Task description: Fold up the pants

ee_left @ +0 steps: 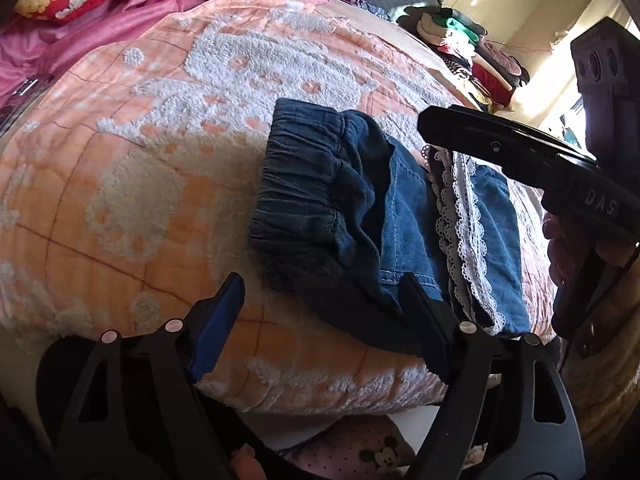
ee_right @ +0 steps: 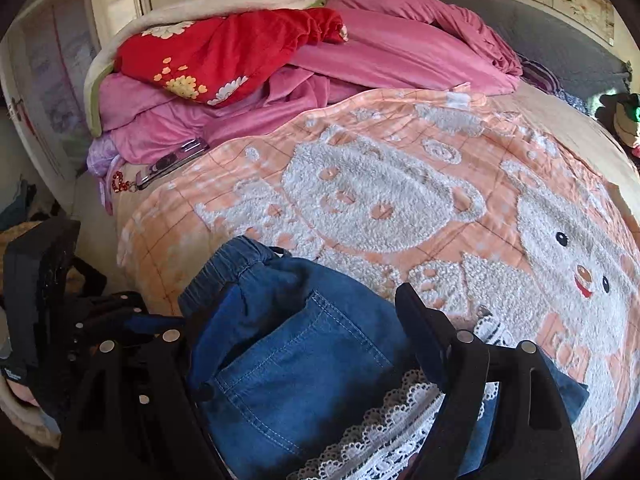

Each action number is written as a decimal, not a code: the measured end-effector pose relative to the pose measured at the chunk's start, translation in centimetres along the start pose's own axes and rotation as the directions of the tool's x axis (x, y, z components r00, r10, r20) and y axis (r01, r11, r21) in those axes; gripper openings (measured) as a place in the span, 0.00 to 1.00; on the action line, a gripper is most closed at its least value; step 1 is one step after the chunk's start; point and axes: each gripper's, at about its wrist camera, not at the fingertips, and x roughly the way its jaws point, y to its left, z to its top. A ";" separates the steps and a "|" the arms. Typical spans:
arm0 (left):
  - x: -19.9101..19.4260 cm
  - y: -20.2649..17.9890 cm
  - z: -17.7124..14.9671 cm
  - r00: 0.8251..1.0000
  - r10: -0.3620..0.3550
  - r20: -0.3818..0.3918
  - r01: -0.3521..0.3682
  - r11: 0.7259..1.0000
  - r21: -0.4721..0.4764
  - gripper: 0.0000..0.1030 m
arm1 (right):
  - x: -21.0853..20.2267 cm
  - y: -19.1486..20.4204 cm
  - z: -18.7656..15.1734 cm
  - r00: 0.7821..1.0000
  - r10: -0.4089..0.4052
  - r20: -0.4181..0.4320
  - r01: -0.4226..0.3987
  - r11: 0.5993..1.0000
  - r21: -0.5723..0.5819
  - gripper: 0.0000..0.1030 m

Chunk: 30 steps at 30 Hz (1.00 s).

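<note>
Blue denim pants [ee_left: 404,216] with an elastic waistband and white lace trim lie folded into a compact stack near the front edge of the bed; they fill the lower middle of the right wrist view [ee_right: 296,364]. My left gripper [ee_left: 324,316] is open and empty, its fingers just in front of the stack's near edge. My right gripper [ee_right: 316,336] is open, hovering over the stack with its fingers on either side of the back pocket, holding nothing. The right gripper's body also shows in the left wrist view [ee_left: 520,156], above the pants.
An orange blanket [ee_left: 160,184] with white fluffy bear figures covers the bed. Pink and red bedding [ee_right: 320,60] is piled at the head. A phone [ee_right: 176,160] with a red charm lies at the left edge. Clothes [ee_left: 472,52] are stacked beyond the bed.
</note>
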 end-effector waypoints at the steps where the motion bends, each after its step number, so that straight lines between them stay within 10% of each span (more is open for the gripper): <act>1: 0.3 -0.1 -0.1 1.000 0.000 -0.009 0.000 1.000 0.002 0.60 | 0.4 0.1 0.2 1.000 0.006 -0.016 -0.006 1.000 -0.013 0.76; 24: 2.4 0.2 0.4 1.000 0.010 -0.011 -0.011 0.999 -0.040 0.57 | 9.5 0.1 1.4 0.956 0.180 -0.231 -0.216 0.967 -0.138 0.76; 30: 2.8 0.2 1.1 1.000 0.002 -0.002 -0.002 0.998 -0.061 0.58 | 9.0 0.8 0.9 0.932 0.293 -0.214 -0.327 0.934 -0.145 0.38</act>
